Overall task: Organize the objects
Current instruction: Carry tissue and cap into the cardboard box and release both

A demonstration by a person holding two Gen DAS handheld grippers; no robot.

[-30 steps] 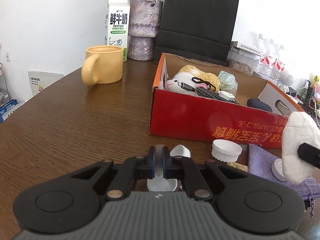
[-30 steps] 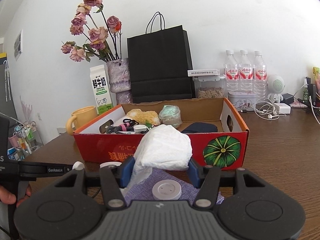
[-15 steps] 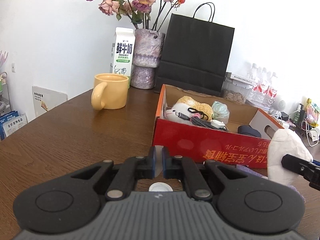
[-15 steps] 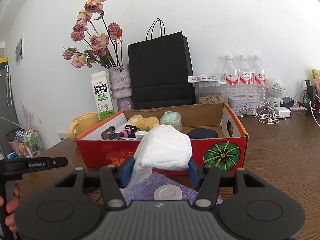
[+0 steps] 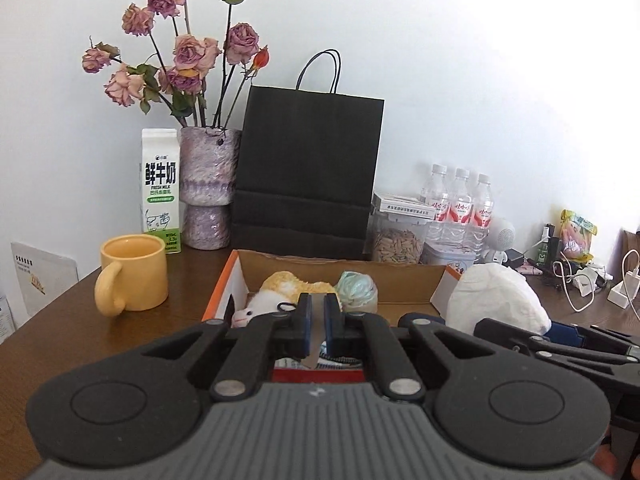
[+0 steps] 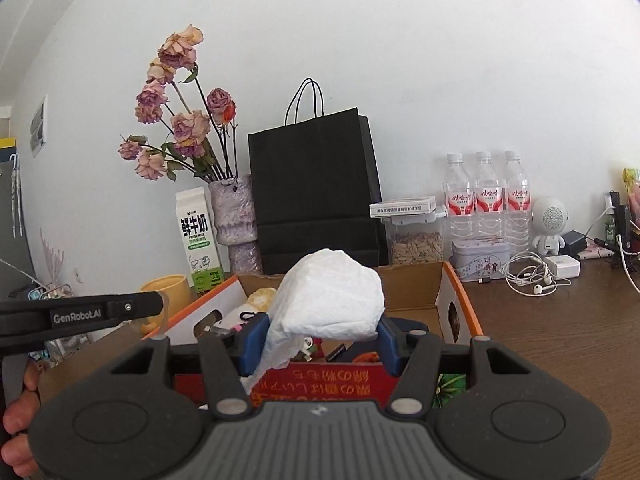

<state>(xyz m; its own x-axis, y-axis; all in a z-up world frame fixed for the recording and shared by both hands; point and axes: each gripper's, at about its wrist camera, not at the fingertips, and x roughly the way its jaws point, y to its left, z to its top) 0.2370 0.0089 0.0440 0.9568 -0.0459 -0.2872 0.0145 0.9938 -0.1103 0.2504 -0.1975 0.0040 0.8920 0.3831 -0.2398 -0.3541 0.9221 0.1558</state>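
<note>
At the left of the left wrist view, a yellow ceramic mug (image 5: 134,278) is sitting on the brown wooden counter (image 5: 60,332). In the lower centre, the left gripper (image 5: 313,320) is pinching its blue pads together on a thin translucent plastic piece (image 5: 316,330), hovering over the red cardboard box (image 5: 404,280). At the right, the right gripper (image 6: 318,338) is clamping a crumpled white paper wad (image 6: 332,300) above the box's near edge.
</note>
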